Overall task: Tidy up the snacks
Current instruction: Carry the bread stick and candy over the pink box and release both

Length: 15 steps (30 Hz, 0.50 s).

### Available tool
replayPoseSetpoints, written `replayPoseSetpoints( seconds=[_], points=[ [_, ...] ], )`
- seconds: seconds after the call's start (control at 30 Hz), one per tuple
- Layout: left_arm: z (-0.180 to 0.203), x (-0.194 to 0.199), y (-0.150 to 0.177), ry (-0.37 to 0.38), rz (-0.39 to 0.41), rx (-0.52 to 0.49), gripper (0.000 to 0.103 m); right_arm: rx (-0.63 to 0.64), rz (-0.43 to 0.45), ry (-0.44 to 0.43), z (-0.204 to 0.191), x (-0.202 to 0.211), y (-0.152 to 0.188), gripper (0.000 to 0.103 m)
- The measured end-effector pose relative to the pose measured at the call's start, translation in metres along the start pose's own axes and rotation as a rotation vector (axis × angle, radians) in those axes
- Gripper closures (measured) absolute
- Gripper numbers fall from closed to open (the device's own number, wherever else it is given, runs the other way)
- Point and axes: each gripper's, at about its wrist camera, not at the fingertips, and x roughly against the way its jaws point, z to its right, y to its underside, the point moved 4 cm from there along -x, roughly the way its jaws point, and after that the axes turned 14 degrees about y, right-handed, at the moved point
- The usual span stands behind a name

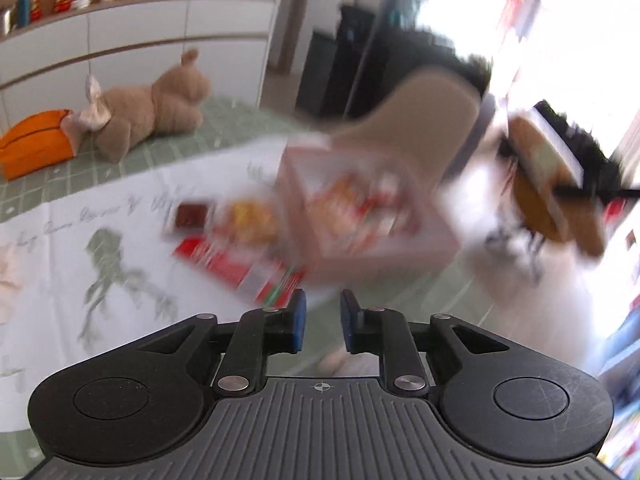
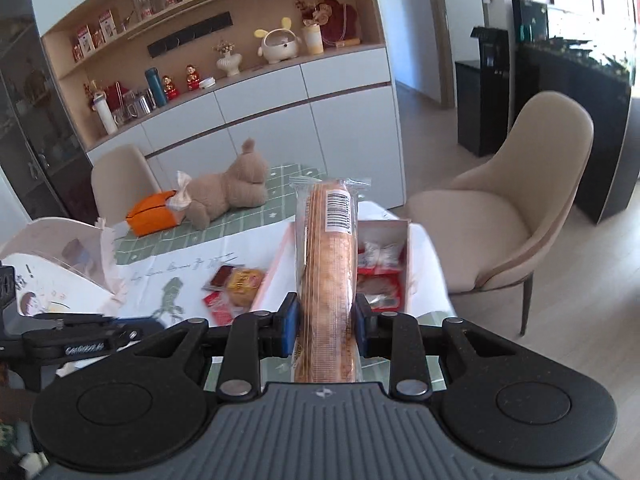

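Observation:
My right gripper [image 2: 325,326] is shut on a long wrapped biscuit pack [image 2: 328,264] and holds it upright-forward above the table's near edge, in front of a pink box [image 2: 402,226] that holds several small snack packets [image 2: 378,272]. Loose snacks lie left of the box: a round yellow pack [image 2: 242,282], a brown square [image 2: 222,276], a red pack [image 2: 214,304]. My left gripper [image 1: 322,322] is open and empty, its blue pads [image 1: 298,320] a small gap apart, just short of a red packet [image 1: 224,266] and the blurred pink box [image 1: 400,240]. The left wrist view is motion-blurred.
A brown plush toy [image 2: 230,190] and an orange tissue box [image 2: 154,210] lie at the back on the green mat. A white printed sheet [image 1: 100,240] covers the table. A beige chair [image 2: 516,208] stands to the right, and another chair [image 2: 120,176] stands behind the table.

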Motion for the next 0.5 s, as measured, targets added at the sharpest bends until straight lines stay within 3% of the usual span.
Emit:
replayPoseSetpoints(
  seconds=[0.1,0.23,0.3,0.33,0.43,0.5],
  points=[
    [0.002,-0.014,0.042,-0.064,-0.136,-0.059,0.081,0.003,-0.091,-0.026,-0.004,-0.034,0.025,0.076],
    [0.012,-0.032,0.085,-0.128,-0.252,-0.142,0.078,-0.006,-0.208,-0.036,-0.020,-0.074,0.065,0.076],
    [0.017,-0.042,0.099,-0.178,-0.297,-0.208,0.079,-0.013,-0.253,-0.048,-0.028,-0.084,0.082,0.076],
    [0.021,-0.043,0.102,-0.190,-0.282,-0.246,0.078,-0.009,-0.267,-0.049,-0.032,-0.087,0.088,0.076],
    [0.028,-0.048,0.108,-0.175,-0.299,-0.290,0.077,0.013,-0.284,-0.032,-0.037,-0.090,0.100,0.076],
    [0.034,-0.054,0.114,-0.148,-0.301,-0.322,0.048,0.013,-0.289,-0.031,-0.038,-0.089,0.105,0.076]
  ],
)
